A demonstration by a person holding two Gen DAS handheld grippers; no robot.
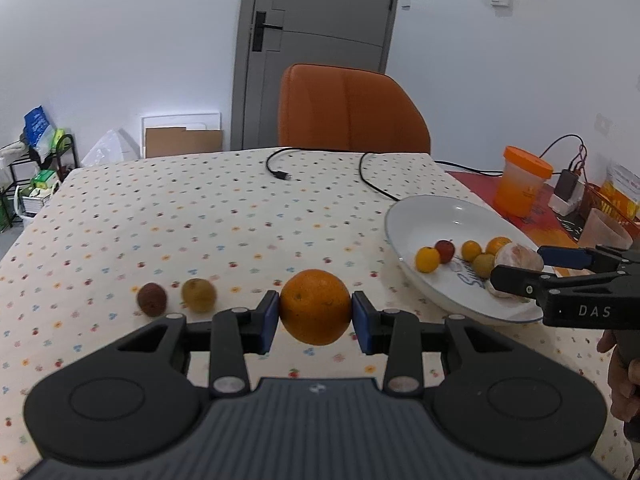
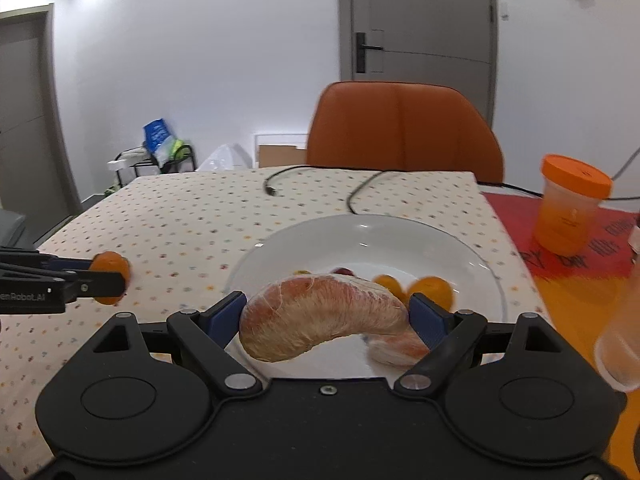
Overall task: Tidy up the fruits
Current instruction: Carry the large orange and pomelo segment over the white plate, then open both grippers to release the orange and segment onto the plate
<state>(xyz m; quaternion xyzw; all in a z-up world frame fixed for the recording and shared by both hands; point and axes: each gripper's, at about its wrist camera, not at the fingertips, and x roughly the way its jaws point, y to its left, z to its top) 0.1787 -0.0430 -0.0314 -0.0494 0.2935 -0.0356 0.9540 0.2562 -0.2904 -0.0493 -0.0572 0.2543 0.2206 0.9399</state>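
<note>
My left gripper (image 1: 315, 312) is shut on an orange (image 1: 315, 306), held just above the dotted tablecloth. In the right wrist view that orange (image 2: 110, 266) and the left gripper (image 2: 106, 276) show at the left edge. My right gripper (image 2: 326, 316) is shut on a peeled pomelo segment (image 2: 320, 316), held over the near part of the white plate (image 2: 360, 236). In the left wrist view the right gripper (image 1: 520, 266) and the pomelo segment (image 1: 520, 256) hang over the plate (image 1: 424, 216). Several small fruits (image 1: 456, 254) lie in the plate, and another pomelo piece (image 2: 396, 350) rests under the right fingers.
A brown fruit (image 1: 152, 299) and a greenish kiwi (image 1: 199, 295) lie on the cloth left of the orange. A black cable (image 1: 280, 172) crosses the far table. An orange-lidded jar (image 2: 570, 208) stands right of the plate. An orange chair (image 1: 348, 108) is behind the table.
</note>
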